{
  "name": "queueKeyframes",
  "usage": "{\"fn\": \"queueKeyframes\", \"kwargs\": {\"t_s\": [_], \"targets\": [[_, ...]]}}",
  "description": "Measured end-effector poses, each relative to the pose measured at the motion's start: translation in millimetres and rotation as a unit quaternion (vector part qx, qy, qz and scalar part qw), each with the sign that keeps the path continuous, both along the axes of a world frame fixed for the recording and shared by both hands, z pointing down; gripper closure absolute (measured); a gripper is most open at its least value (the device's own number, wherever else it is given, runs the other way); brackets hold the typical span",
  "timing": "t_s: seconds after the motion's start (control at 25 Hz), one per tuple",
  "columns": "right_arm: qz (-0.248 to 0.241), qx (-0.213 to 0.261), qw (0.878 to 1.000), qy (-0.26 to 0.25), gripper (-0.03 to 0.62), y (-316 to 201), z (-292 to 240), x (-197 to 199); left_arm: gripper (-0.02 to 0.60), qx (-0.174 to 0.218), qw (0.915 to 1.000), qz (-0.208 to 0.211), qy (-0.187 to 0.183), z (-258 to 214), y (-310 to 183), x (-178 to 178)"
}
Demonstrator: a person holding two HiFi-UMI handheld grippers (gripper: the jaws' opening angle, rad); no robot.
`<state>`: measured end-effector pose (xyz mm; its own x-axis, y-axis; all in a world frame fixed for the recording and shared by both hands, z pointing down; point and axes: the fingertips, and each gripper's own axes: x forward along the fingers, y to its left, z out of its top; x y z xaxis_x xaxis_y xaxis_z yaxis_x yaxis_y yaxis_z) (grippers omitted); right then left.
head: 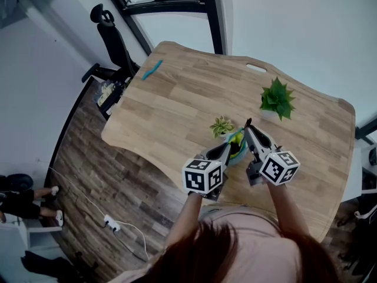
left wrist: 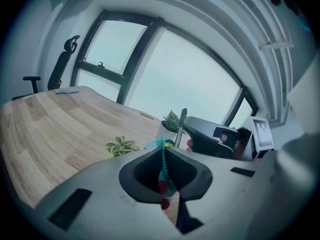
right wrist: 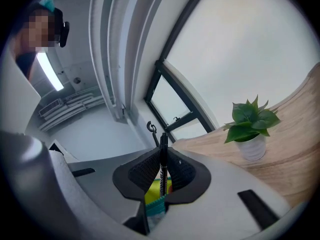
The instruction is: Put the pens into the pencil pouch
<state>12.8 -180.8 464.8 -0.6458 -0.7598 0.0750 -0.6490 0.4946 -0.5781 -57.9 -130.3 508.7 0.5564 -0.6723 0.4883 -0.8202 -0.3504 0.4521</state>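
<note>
Over the middle of the wooden table (head: 177, 111) my left gripper (head: 231, 148) is shut on the teal zipper edge of a yellow and teal pencil pouch (head: 235, 139). In the left gripper view the zipper strip of the pouch (left wrist: 162, 156) runs between the shut jaws of that gripper (left wrist: 162, 176). My right gripper (head: 247, 130) is shut on a black pen (head: 247, 124), which stands upright beside the pouch. The right gripper view shows the pen (right wrist: 163, 149) pinched between the pads, just above the pouch (right wrist: 156, 196).
A small variegated plant (head: 221, 125) sits just beyond the pouch. A green potted plant (head: 277, 99) stands further right. A teal object (head: 151, 69) lies at the table's far left corner. An office chair (head: 112, 40) stands past that corner.
</note>
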Motion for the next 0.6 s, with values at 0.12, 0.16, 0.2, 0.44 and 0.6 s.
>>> {"fn": "queueKeyframes", "kwargs": {"t_s": [0.12, 0.16, 0.2, 0.44, 0.6], "targets": [[-0.014, 0.001, 1.000, 0.027, 0.557, 4.6, 6.9, -6.8, 0.569, 0.001, 1.0000, 0.002, 0.001, 0.0, -0.4, 0.4], [-0.018, -0.001, 0.999, 0.035, 0.557, 6.0, 9.3, -8.9, 0.569, 0.001, 1.0000, 0.003, 0.001, -0.1, -0.5, 0.4], [-0.023, -0.003, 0.999, 0.043, 0.557, 7.3, 11.9, -10.9, 0.569, 0.001, 1.0000, 0.003, 0.001, 0.0, -0.5, 0.3], [-0.046, -0.009, 0.995, 0.090, 0.557, 16.6, 25.5, -18.7, 0.569, 0.002, 1.0000, 0.001, 0.004, -0.8, -1.9, 0.4], [-0.057, -0.017, 0.993, 0.104, 0.557, 20.9, 31.5, -22.8, 0.569, 0.001, 1.0000, 0.001, 0.005, -1.6, -2.2, 0.2]]}}
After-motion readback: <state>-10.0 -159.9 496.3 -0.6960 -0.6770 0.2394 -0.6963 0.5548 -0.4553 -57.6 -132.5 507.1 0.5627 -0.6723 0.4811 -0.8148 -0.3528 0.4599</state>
